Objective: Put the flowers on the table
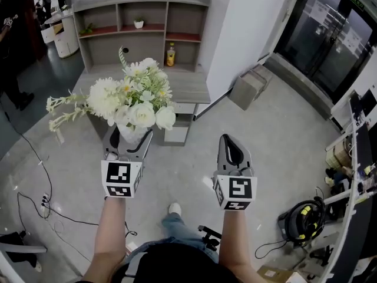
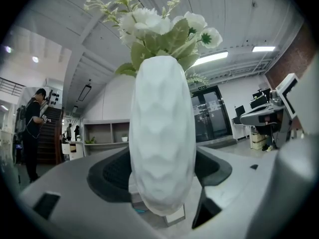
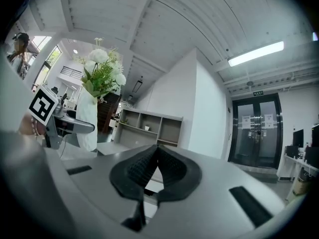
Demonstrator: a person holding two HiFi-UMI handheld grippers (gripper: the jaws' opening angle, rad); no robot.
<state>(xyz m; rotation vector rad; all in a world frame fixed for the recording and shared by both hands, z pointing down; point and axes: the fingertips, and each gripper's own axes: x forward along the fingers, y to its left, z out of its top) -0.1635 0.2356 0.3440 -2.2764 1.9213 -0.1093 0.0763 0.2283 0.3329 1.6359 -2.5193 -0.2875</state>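
**Item: flowers in a white vase, in transit.**

- Flowers point(image 1: 132, 99): white blooms with green sprigs, standing in a white dimpled vase point(image 2: 162, 133). The vase's long axis is upright.
- Left gripper point(image 1: 128, 139): points level. Its fingers point(image 2: 109, 173) stand wide and are clamped on the vase's lower body from both sides. The vase is carried in the air, resting on nothing.
- Right gripper point(image 1: 232, 149): points level beside the left one, well apart from the vase. Its fingers point(image 3: 134, 171) are pressed together with nothing between them.
- Desk point(image 1: 191, 87): grey top, straight ahead of the left gripper and beyond the bouquet, with an open shelf unit point(image 1: 141, 22) rising at its back. The top looks bare on the near side.
- Governing relation: the desk lies forward of the loaded left hand. Judged from the head view, the vase base is short of the desk's front edge.
- Judgement: carry stage. The next move calls for going forward, keeping the vase upright and lowering its base onto the top.
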